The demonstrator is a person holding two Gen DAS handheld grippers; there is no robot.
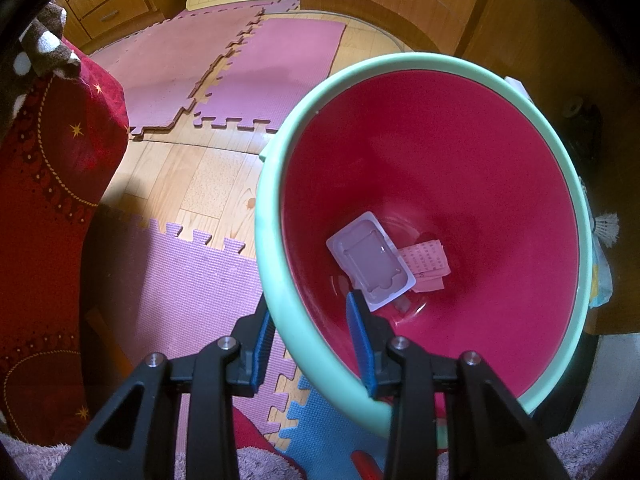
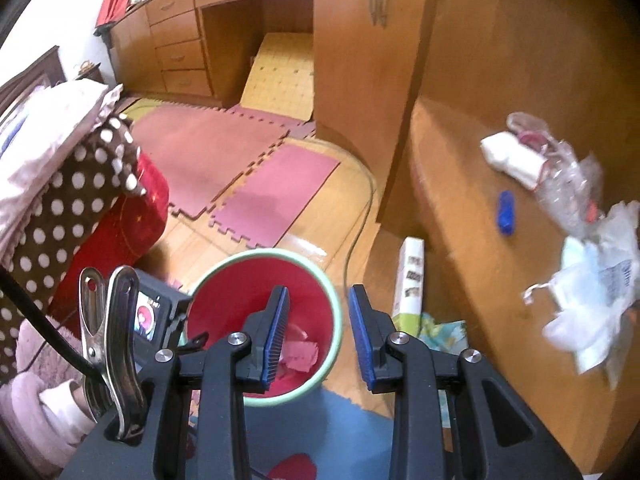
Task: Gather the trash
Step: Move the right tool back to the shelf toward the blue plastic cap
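Your left tongs (image 1: 316, 344) pinch the near rim of the red bin (image 1: 436, 152) (it has a pale green edge), one blue pad outside the wall and one inside, so the bin hangs tilted over the foam mats (image 1: 192, 276) on the floor. At the bottom of the bin lie a clear plastic tray (image 1: 370, 258) and, just beside it, pink paper scraps (image 1: 426, 264), both ahead of the left tongs' tips. Your right tongs (image 2: 318, 336) stand spread with nothing between the pads; the bin is below them. The rest of the trash is on the counter (image 2: 472, 184) to their right, well apart: crumpled white paper (image 2: 592, 292), a clear wrapper (image 2: 560, 164), and a small blue thing (image 2: 506, 213).
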